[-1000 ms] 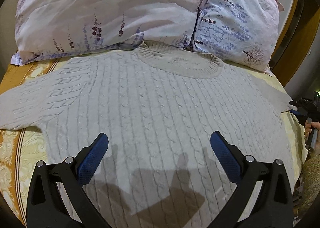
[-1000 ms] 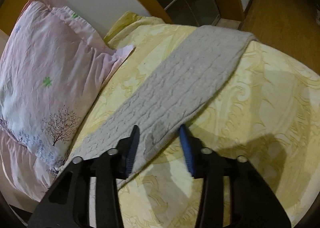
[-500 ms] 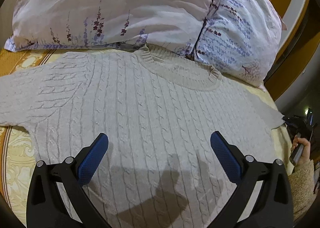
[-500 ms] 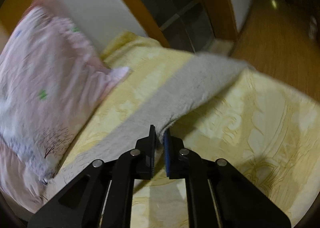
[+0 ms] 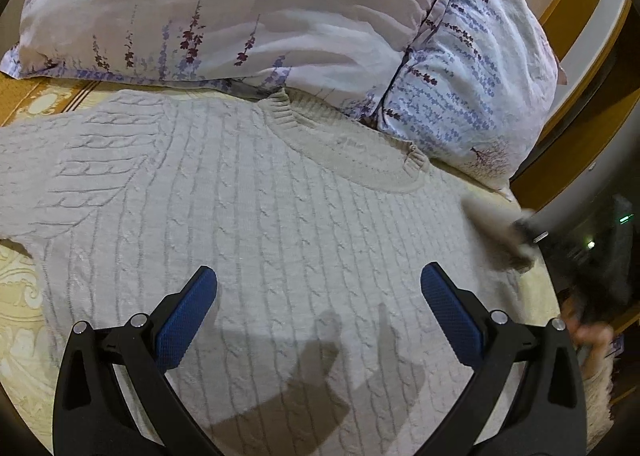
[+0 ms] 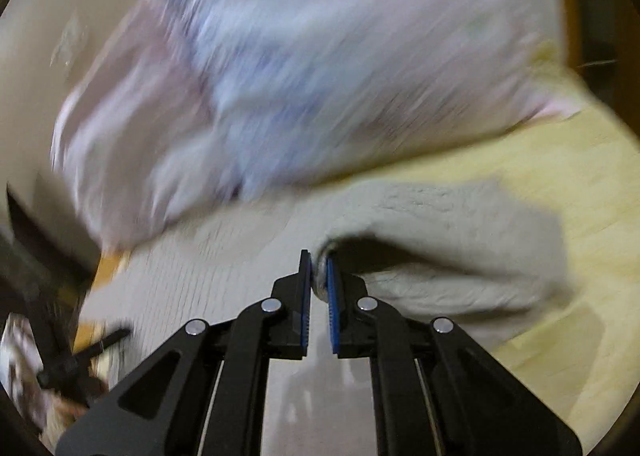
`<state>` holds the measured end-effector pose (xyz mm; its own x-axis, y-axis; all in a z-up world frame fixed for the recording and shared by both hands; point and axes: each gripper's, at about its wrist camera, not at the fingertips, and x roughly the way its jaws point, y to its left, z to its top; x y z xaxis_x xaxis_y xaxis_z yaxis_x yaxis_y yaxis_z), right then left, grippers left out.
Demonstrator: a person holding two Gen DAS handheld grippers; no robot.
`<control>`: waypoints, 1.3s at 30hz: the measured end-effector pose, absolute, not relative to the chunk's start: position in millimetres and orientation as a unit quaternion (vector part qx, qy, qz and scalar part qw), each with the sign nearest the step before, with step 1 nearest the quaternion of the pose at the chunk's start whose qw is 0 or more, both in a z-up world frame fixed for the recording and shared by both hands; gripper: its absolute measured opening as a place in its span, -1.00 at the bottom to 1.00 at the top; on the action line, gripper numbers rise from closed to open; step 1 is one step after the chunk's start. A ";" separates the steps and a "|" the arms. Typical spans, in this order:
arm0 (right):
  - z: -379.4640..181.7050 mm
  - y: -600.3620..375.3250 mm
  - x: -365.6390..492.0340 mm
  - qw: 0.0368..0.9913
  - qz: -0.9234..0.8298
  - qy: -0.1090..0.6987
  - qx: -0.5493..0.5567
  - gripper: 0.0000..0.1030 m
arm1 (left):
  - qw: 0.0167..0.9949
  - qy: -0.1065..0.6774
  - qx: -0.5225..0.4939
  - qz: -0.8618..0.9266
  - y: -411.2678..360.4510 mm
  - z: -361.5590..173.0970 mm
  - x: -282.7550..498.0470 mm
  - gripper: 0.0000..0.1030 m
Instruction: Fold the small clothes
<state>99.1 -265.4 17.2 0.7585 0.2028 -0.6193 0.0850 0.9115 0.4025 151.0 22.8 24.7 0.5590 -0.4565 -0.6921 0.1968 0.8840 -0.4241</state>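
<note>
- Right gripper (image 6: 318, 276): jaws clamped on the sleeve (image 6: 440, 256) edge; the pinched fabric is mostly hidden between the pads.
- Left gripper (image 5: 318, 296): jaws wide apart, hanging over the sweater (image 5: 260, 216) body.
- Right wrist view is heavily blurred; pillows (image 5: 280, 8) smear there.
- Sweater lies flat on the bed (image 5: 20, 296), collar toward the pillows, sleeves out sideways; its hem is cut off.

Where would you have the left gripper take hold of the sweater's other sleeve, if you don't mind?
Take the left sleeve by its edge, from the sweater's outer left side. It lies flat and outstretched on the bed, clear of the pillows. The left gripper is open.
</note>
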 end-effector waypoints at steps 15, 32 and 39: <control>-1.9 -332.1 76.3 0.876 -0.044 0.307 0.371 -0.15 | 0.853 0.433 -0.180 -0.230 11.8 25.0 154.8 0.97; 53.8 -172.8 143.9 0.942 0.075 0.306 0.115 -0.86 | 0.853 0.413 -0.251 -0.196 60.5 28.2 156.2 0.76; -1.0 -133.1 159.4 0.909 0.120 0.391 0.075 -0.59 | 0.816 0.444 -0.298 -0.219 57.5 11.6 163.4 0.59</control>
